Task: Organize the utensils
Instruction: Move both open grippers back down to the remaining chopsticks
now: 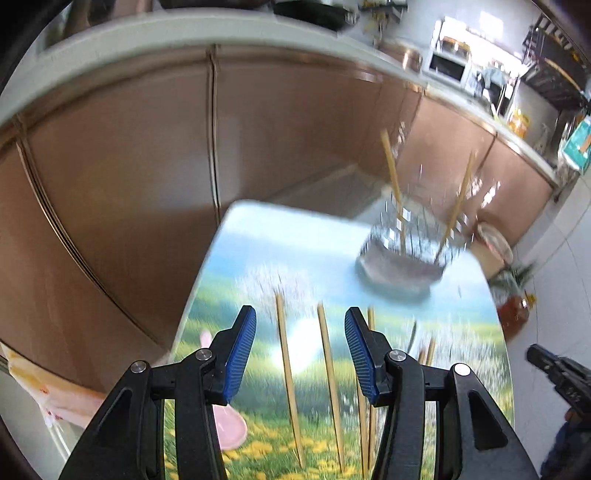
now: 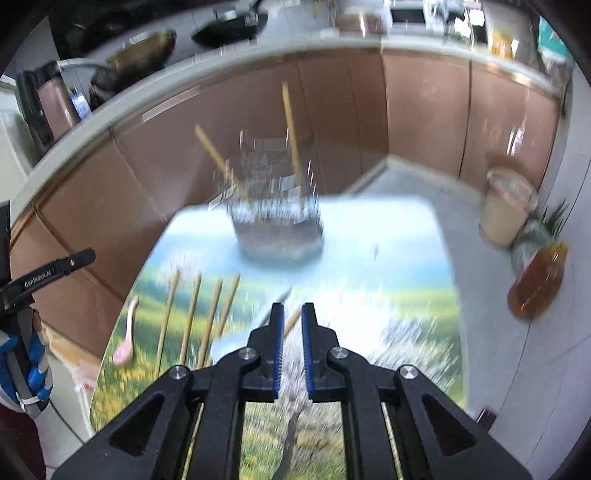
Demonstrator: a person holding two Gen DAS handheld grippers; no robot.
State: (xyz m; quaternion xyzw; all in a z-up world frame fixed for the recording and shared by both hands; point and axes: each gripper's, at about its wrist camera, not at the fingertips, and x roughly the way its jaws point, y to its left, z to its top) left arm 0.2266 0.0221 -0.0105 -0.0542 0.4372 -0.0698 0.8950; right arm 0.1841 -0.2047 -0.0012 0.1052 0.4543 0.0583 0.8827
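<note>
Several wooden chopsticks (image 1: 286, 369) (image 2: 192, 314) lie side by side on a table (image 1: 258, 240) (image 2: 388, 240) printed with a meadow scene. A pink spoon (image 1: 231, 424) (image 2: 125, 339) lies at their left. Toward the table's far edge stands a wire utensil holder (image 1: 402, 254) (image 2: 277, 221) with two chopsticks (image 1: 391, 173) (image 2: 291, 125) upright in it. My left gripper (image 1: 301, 347) hovers open over the lying chopsticks, nothing between its pads. My right gripper (image 2: 292, 332) is shut and empty, above the table's middle, near a blurred grey metal utensil (image 2: 236, 343).
Brown cabinet fronts (image 1: 129, 166) (image 2: 424, 110) run behind the table under a counter with pans (image 2: 229, 29). On the floor at the right stand an amber oil bottle (image 2: 535, 284), a lidded jar (image 2: 506, 206) and a plant (image 1: 517, 273). Both views are motion-blurred.
</note>
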